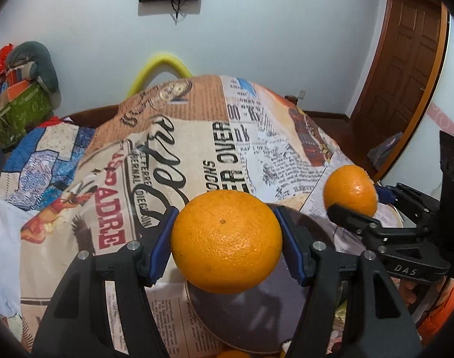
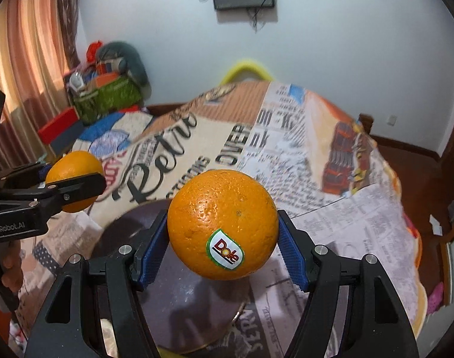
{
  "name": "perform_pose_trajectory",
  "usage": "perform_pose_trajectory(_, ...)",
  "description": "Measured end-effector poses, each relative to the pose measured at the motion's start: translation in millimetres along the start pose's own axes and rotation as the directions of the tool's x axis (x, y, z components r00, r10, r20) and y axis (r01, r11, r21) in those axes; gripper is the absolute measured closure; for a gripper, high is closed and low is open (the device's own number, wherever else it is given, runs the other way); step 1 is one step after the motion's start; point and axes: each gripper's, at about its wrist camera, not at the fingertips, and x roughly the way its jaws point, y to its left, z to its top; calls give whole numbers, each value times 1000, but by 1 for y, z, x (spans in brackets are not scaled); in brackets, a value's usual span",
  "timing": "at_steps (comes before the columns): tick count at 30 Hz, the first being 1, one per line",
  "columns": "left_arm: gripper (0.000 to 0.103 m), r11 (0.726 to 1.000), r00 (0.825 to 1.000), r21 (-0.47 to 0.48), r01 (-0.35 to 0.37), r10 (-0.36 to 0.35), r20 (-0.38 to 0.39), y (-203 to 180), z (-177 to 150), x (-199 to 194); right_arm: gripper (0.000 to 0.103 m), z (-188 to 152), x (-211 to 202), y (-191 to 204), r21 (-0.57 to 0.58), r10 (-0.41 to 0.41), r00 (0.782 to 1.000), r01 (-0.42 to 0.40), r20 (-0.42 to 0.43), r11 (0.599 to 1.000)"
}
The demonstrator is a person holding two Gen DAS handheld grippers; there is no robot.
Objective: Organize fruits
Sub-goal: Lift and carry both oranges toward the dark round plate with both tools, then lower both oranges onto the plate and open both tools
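Two oranges are hanging in the air at this moment, one in each gripper, over a table draped in a newspaper-print cloth (image 1: 197, 137). The left gripper (image 1: 227, 238) is pinching a plain orange (image 1: 227, 241) between its blue pads, and the right gripper (image 2: 222, 238) is clamping an orange with a Dole sticker (image 2: 222, 223); both are hovering above a dark round plate (image 2: 185, 307) at the near edge. Nothing is lying on the visible part of that plate, so, as I judge it, the sorting is sitting at its middle: the fruit is being carried, and setting it down is remaining. More orange fruit is peeking in at the left view's bottom edge (image 1: 232, 354), too cropped to identify.
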Motion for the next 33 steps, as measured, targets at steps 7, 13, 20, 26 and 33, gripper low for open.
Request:
perform_pose_trajectory(7,39,1000,995,-12,18,-19,-98,7,-6,42,37,1,32,2,-46,28,991,-35,-132,998)
perform_pose_trajectory(13,39,1000,985,13,21,-18,-172,6,-14,67,37,-4,47,10,-92,43,975,-65,-219,994)
perform_pose_trajectory(20,39,1000,978,7,15,-13,-210,8,-19,79,37,-11,58,9,-103,49,961,-80,-271,992)
perform_pose_trajectory(26,39,999,979,-13,50,-52,-198,10,-16,76,36,-12,62,11,-135,41,958,-82,-284,987)
perform_pose_trajectory(33,39,999,989,6,36,-35,-147,7,-5,51,34,-15,57,14,-130,57,955,-99,-291,987)
